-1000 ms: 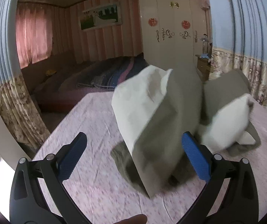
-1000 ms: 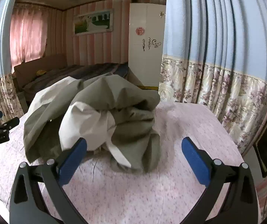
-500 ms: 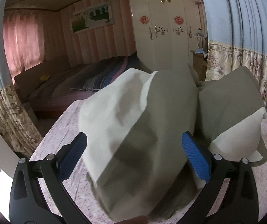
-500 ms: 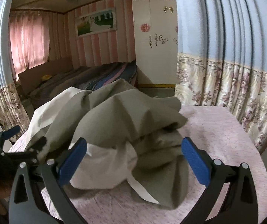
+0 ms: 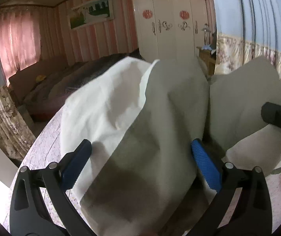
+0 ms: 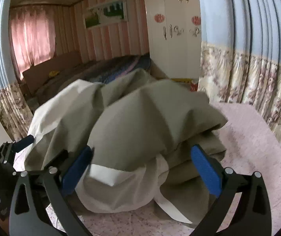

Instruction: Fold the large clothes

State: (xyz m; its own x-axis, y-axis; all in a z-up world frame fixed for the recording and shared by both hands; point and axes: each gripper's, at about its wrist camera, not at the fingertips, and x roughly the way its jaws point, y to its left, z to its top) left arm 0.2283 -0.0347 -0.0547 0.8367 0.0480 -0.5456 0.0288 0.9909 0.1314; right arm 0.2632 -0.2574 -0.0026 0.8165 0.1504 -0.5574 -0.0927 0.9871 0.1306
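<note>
Left hand-held gripper [image 5: 140, 169]: nearest the lens in the left wrist view, blue pads spread wide apart, a bulge of cloth lying between them but not pinched.
Right hand-held gripper [image 6: 140, 169]: likewise spread apart, straddling the near edge of the heap; nothing clamped.
Garment [image 6: 144, 137]: a large olive-grey piece with a pale lining [image 5: 103, 108] turned out in places, bunched into a rumpled mound between and just ahead of both tools. A white band or hem [image 6: 105, 175] shows at its near edge in the right wrist view.
Tabletop [image 6: 258, 157]: covered in pink patterned cloth; the mound rests on it, bare cover showing to the right.
Progress: judged barely begun. No flat panel, crease or stacked layer is visible; the piece needs to be gripped, spread out and smoothed before any fold.
Risk: the lining and outer cloth are tangled, so a grab may catch only one layer.
Beyond: a bed [image 6: 109, 68] with dark covers, a white wardrobe [image 5: 169, 19], striped walls and flowered curtains [image 6: 248, 74].
</note>
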